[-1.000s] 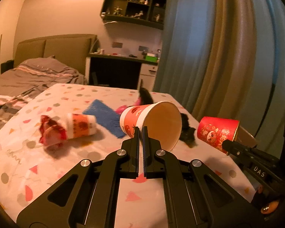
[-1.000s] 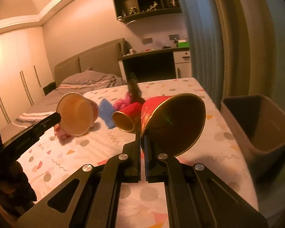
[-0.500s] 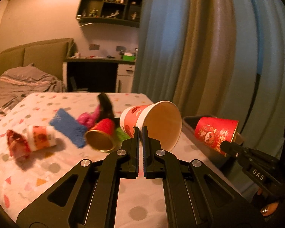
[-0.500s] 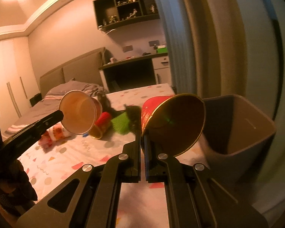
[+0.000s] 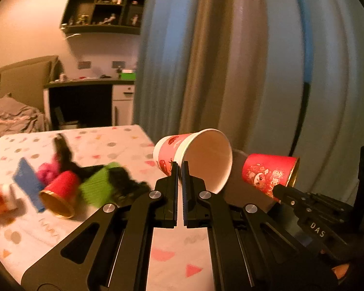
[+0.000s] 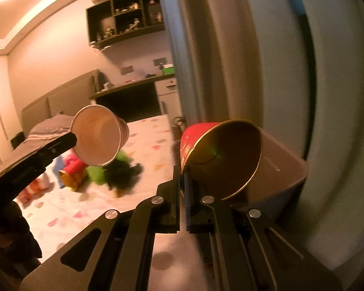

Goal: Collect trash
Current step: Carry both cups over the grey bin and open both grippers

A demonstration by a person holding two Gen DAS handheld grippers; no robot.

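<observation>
Over the bed (image 5: pixel 123 145), spotted sheet littered at nine o'clock, my left gripper (image 5: pixel 180 169) clamps a white-lined paper cup (image 5: pixel 196 160). My right gripper (image 6: pixel 183 177) pinches a gold-lined red cup (image 6: pixel 220 155) before the bin (image 6: pixel 284 169), curtains (image 5: pixel 230 60) behind.

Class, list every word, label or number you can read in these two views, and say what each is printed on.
"DAS": white letters on the right gripper's black body.
Red cup: gold characters and cartoon figures, too blurred to read.
White cup: red printing, unreadable.
Nothing else legible.
</observation>
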